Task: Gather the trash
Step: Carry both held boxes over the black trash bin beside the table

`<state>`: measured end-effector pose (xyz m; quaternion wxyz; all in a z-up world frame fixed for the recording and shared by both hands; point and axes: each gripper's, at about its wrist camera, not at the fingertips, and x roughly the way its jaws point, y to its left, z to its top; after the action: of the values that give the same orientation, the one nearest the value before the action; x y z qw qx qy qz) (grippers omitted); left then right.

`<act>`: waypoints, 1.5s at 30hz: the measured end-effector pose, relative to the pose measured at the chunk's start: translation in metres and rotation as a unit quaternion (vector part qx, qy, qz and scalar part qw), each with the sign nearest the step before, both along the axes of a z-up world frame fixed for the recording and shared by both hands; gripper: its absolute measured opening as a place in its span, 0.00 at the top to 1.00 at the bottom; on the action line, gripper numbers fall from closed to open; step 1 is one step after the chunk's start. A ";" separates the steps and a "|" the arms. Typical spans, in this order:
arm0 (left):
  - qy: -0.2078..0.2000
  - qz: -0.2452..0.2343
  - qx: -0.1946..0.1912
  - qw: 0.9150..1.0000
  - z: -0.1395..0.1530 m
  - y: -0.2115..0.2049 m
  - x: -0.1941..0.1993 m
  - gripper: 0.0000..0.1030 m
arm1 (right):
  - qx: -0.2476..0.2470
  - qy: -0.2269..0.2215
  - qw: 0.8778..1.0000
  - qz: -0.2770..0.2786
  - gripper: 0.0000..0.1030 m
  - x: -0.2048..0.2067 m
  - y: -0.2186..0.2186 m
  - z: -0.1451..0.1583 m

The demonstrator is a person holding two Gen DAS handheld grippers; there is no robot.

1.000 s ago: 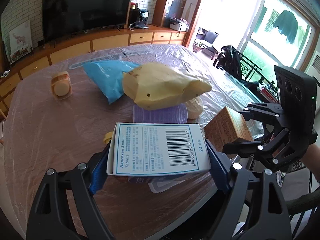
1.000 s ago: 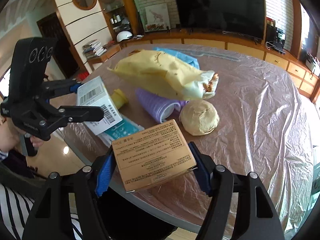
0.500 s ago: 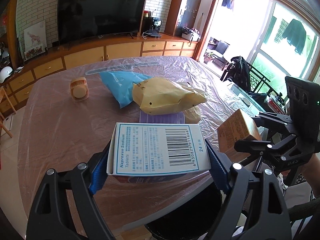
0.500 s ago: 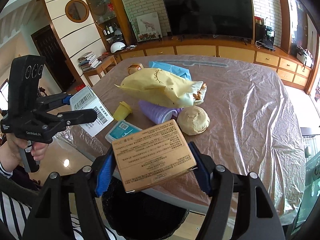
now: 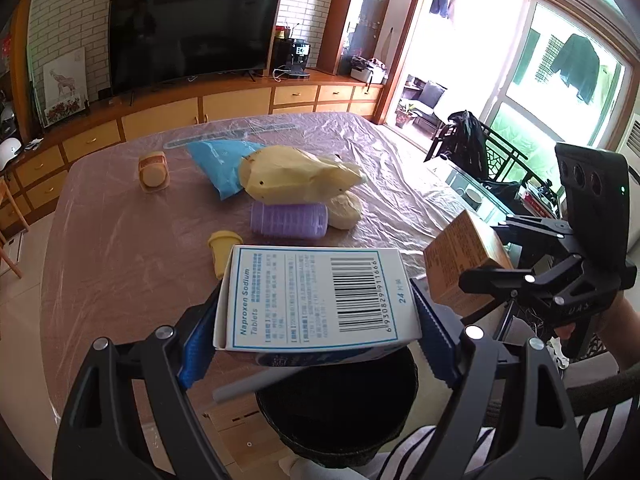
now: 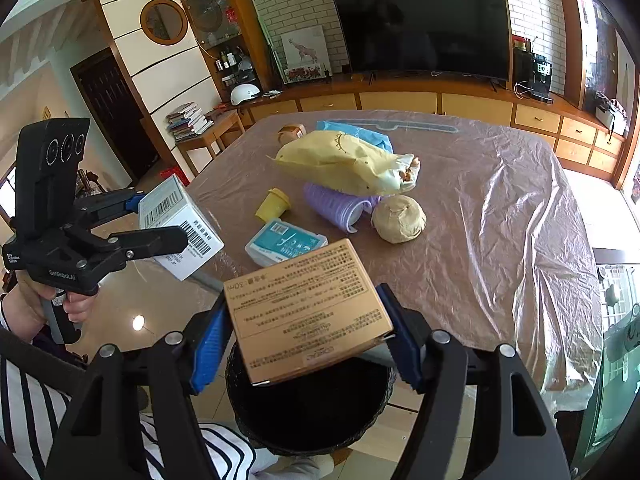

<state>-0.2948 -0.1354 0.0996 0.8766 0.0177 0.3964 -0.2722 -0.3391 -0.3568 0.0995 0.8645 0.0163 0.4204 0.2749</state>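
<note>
Table (image 5: 120,248) w/ plastic cover holds yellow bag (image 5: 296,178), purple roll (image 5: 289,220), teal pack (image 6: 285,242). Black bin (image 6: 308,408) below table edge. Left gripper (image 5: 318,326) clamps white box (image 5: 316,296), right gripper (image 6: 306,338) clamps brown box (image 6: 308,308), both above bin.

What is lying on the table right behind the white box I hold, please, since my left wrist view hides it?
Observer: A teal-labelled flat packet lies near the table edge.
Operator: Is the right gripper gripping its box properly?
Observer: Yes, the right gripper has both blue pads pressed on the brown box.
Operator: What is under that box?
Observer: The black bin sits below it on the floor.
</note>
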 end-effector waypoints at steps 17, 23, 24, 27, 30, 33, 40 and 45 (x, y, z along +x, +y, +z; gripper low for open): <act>0.048 -0.031 0.029 0.998 -0.041 -0.016 -0.048 0.17 | -0.014 0.050 0.998 0.030 0.34 -0.038 0.006 -0.033; 0.066 -0.030 0.043 0.996 -0.065 -0.023 -0.053 0.17 | -0.032 0.068 0.996 0.038 0.34 -0.042 0.015 -0.055; 0.069 -0.029 0.046 0.996 -0.070 -0.024 -0.053 0.17 | -0.037 0.070 0.996 0.039 0.34 -0.042 0.017 -0.059; 0.075 -0.028 0.050 0.996 -0.081 -0.026 -0.053 0.17 | -0.044 0.075 0.995 0.037 0.34 -0.042 0.020 -0.070; 0.079 -0.023 0.052 0.995 -0.092 -0.028 -0.051 0.17 | -0.051 0.082 0.995 0.032 0.34 -0.039 0.021 -0.080; 0.081 -0.019 0.060 0.995 -0.103 -0.031 -0.049 0.17 | -0.057 0.088 0.994 0.024 0.34 -0.034 0.022 -0.090; 0.087 -0.019 0.073 0.993 -0.117 -0.034 -0.045 0.17 | -0.071 0.100 0.992 0.007 0.34 -0.029 0.023 -0.108; 0.093 -0.021 0.085 0.992 -0.127 -0.035 -0.044 0.17 | -0.079 0.107 0.991 -0.007 0.34 -0.027 0.027 -0.117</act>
<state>-0.3390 -0.1703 -0.0273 0.8256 0.0751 0.4971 -0.2560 -0.3662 -0.3296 -0.0175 0.8149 -0.0196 0.5307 0.2321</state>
